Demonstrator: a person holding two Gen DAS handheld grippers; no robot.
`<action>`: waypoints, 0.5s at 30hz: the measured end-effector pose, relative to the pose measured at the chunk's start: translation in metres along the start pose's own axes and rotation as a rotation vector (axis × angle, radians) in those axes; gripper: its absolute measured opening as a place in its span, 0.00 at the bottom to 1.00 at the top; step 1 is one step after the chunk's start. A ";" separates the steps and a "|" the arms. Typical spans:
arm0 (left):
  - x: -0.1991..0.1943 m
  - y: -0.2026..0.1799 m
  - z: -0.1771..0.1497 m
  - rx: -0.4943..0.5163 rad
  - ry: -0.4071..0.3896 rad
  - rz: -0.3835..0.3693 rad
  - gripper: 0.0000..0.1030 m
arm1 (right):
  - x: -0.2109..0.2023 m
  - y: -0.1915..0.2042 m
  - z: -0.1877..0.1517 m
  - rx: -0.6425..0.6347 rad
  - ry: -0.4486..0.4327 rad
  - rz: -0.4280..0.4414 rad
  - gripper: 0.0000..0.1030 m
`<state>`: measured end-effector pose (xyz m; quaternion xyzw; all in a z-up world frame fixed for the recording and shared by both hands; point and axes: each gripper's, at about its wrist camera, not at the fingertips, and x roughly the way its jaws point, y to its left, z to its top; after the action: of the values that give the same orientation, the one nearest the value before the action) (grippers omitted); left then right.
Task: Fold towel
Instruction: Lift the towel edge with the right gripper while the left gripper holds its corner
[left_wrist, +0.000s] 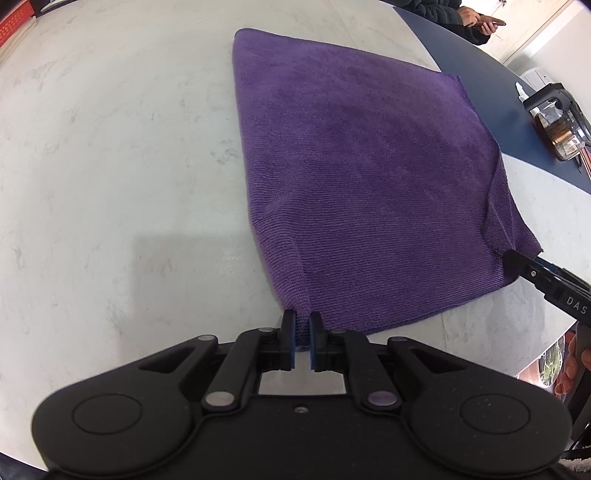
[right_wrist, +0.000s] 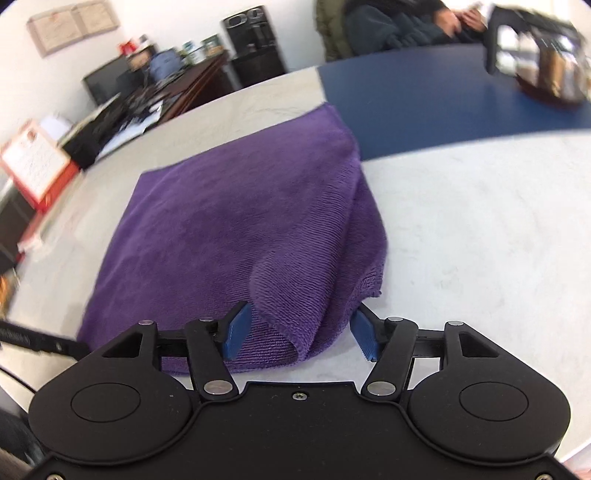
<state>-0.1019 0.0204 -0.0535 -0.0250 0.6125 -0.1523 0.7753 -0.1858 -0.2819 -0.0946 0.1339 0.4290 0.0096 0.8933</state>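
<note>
A purple towel (left_wrist: 369, 166) lies folded double on the white marbled table (left_wrist: 110, 147). My left gripper (left_wrist: 303, 321) is shut on the towel's near left corner, the cloth pinched between its blue pads. At the near right corner, the tip of my right gripper (left_wrist: 517, 262) touches the towel's edge. In the right wrist view the right gripper (right_wrist: 299, 328) stands open. A raised fold of the towel (right_wrist: 240, 206) sits between its blue pads (right_wrist: 364, 336), which do not press on it. The left gripper's arm (right_wrist: 55, 343) shows at the lower left.
A dark blue tabletop (left_wrist: 461, 62) adjoins the white one behind the towel. A glass pot with a black handle (left_wrist: 557, 125) stands on it at the right. A person (left_wrist: 469, 18) sits at the far side. A red box (right_wrist: 33, 162) and desk clutter lie off to the left.
</note>
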 end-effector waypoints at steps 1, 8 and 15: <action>0.000 0.000 0.000 0.000 0.001 0.001 0.06 | 0.001 0.003 0.001 -0.030 -0.001 -0.010 0.57; 0.000 -0.002 0.000 -0.001 0.005 0.009 0.06 | 0.007 0.022 0.002 -0.240 0.010 -0.114 0.57; 0.001 -0.002 0.001 0.002 0.009 0.013 0.06 | 0.015 0.051 -0.002 -0.478 0.006 -0.160 0.57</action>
<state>-0.1014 0.0177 -0.0535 -0.0195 0.6159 -0.1481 0.7735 -0.1724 -0.2303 -0.0944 -0.1156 0.4264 0.0404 0.8962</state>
